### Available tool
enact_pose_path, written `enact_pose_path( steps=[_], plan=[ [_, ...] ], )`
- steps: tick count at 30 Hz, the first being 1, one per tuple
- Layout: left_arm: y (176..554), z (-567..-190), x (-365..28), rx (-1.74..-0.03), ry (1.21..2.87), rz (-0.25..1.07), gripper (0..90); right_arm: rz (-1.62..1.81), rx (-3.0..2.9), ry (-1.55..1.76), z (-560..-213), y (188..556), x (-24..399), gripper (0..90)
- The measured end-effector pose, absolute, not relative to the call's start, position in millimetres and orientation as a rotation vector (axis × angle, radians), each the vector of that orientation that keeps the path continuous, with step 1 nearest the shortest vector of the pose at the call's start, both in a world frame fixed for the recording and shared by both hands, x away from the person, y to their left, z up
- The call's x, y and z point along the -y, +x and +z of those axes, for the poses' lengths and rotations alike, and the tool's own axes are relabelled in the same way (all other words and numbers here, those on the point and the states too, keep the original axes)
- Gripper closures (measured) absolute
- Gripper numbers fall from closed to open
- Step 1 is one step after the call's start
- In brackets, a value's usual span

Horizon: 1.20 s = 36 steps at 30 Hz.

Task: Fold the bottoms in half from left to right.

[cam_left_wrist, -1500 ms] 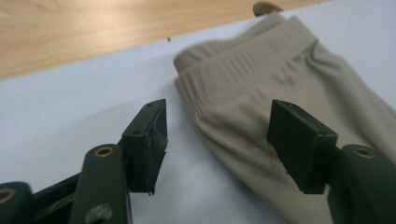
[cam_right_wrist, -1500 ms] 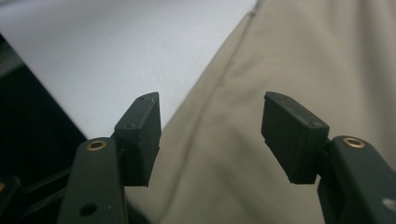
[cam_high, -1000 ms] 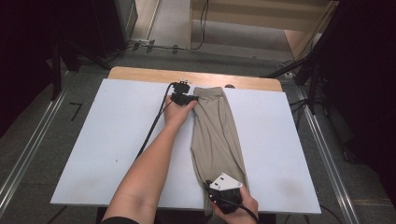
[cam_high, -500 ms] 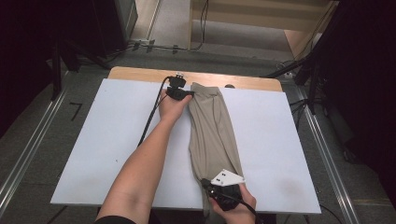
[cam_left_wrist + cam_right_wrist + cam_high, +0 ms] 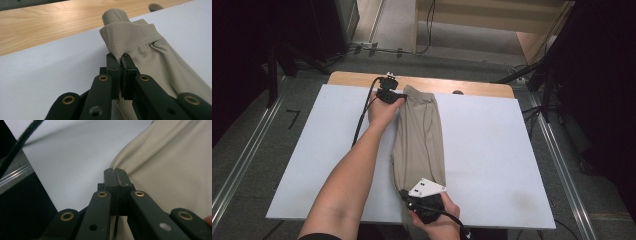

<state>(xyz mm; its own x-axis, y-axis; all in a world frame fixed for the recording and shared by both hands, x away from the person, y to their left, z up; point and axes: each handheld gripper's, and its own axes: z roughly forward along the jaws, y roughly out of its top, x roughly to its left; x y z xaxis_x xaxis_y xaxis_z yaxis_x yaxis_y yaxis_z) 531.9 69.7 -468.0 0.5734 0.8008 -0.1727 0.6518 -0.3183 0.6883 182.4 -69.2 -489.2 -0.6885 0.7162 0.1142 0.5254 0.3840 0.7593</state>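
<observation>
A beige garment lies folded into a long narrow strip down the middle of the white board. At its far end my left gripper is shut on the edge of the waistband; in the left gripper view the jaws pinch the hem of the beige cloth. At the near end my right gripper, under its grey plate, is shut on the left edge of the cloth. In the right gripper view its tips meet on the fabric, which drapes off to the right.
The white board rests on a wooden table whose bare strip shows along the far edge, with a dark hole in the wood. A black cable trails from the left gripper. Metal floor rails and dark stands flank the table.
Both hands have shifted to the left, carrying the two ends of the garment with them, so the folded strip now lies farther left on the board.
</observation>
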Motion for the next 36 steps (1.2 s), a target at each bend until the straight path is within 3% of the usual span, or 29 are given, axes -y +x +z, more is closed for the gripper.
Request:
enact_pose_path(
  steps=[6,7,9,10,13,17,22,24,26,31,33,36],
  plan=[
    [534,-466,-90,-1.144,2.066,0.253,87.3,1.214,-2.401,1.103,-486,188,47,87.0],
    [533,-467,-92,-1.142,2.048,0.257,83.8,1.212,-2.408,1.102,-487,190,44,82.0],
    [530,-465,-97,-1.198,1.999,0.336,44.6,1.226,-2.404,1.112,-488,194,43,49.4],
    [529,-464,-102,-1.189,1.973,0.296,33.7,1.224,-2.401,1.118,-487,195,44,40.1],
    [518,-459,-118,-1.134,1.925,0.266,21.1,1.296,-2.371,1.093,-479,199,55,30.3],
    [493,-451,-142,-1.038,1.889,0.255,11.1,1.335,-2.293,1.111,-469,218,81,22.5],
    [462,-452,-170,-1.005,1.802,0.233,5.7,1.372,-2.208,1.136,-462,243,109,20.1],
    [434,-456,-185,-0.981,1.759,0.206,4.1,1.360,-2.203,1.155,-458,265,124,13.3],
    [414,-459,-191,-0.949,1.762,0.211,0.0,1.335,-2.213,1.178,-458,281,129,12.3],
    [364,-465,-201,-0.862,1.803,0.245,0.0,1.271,-2.194,1.224,-465,322,136,7.6],
    [346,-466,-209,-0.841,1.795,0.250,0.0,1.224,-2.212,1.238,-470,339,135,0.7],
    [321,-466,-221,-0.824,1.791,0.263,0.0,1.215,-2.211,1.295,-476,363,135,0.7]
  ],
)
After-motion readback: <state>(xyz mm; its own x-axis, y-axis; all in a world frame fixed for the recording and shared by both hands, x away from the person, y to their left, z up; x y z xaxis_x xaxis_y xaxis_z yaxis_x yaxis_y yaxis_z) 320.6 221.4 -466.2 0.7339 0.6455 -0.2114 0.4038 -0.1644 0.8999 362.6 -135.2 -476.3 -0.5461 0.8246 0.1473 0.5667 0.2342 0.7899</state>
